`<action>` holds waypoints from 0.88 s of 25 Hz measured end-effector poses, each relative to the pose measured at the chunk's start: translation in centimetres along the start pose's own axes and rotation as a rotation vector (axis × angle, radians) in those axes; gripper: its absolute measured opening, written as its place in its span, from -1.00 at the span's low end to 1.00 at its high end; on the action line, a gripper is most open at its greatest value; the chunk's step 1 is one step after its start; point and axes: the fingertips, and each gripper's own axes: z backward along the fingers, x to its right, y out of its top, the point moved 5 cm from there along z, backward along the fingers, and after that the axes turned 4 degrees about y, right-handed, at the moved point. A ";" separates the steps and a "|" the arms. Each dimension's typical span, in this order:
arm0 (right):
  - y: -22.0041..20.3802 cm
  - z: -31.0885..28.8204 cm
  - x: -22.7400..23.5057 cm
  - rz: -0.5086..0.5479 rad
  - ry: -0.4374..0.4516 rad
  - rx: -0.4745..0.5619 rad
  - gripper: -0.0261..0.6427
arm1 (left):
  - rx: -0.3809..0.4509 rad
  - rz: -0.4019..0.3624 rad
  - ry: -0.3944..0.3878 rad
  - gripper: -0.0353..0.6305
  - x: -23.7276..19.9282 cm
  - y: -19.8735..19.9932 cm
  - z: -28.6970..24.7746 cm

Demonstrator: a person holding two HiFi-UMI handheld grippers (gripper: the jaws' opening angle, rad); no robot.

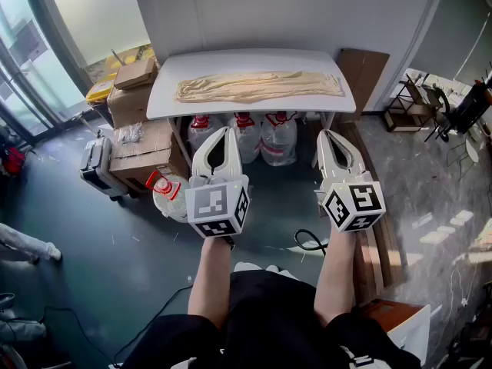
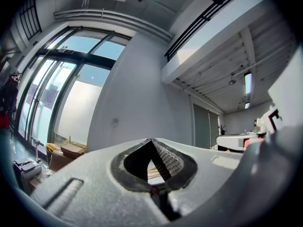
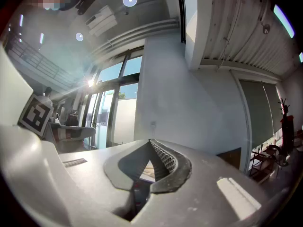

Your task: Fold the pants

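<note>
Nearest, the left gripper (image 1: 226, 132) and right gripper (image 1: 324, 134) sit level side by side, both clenched tip to tip on nothing. Beyond them at twelve o'clock, well apart, the beige pants (image 1: 258, 87) lie stretched across the white table (image 1: 163, 104) — soft, light cloth, probably limp and slidy, best pinched at its three and nine o'clock ends
</note>
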 end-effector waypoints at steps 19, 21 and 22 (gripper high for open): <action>-0.3 1.5 3.9 -0.047 -0.063 0.042 -0.90 | -0.048 0.018 0.057 -0.88 0.6 -1.3 -0.2; -0.1 1.6 4.3 -0.049 -0.050 0.070 -0.90 | -0.044 0.019 0.070 -0.88 0.7 -1.4 -0.4; 0.0 1.5 4.6 -0.045 -0.042 0.081 -0.90 | -0.042 0.031 0.071 -0.88 0.9 -1.6 -0.6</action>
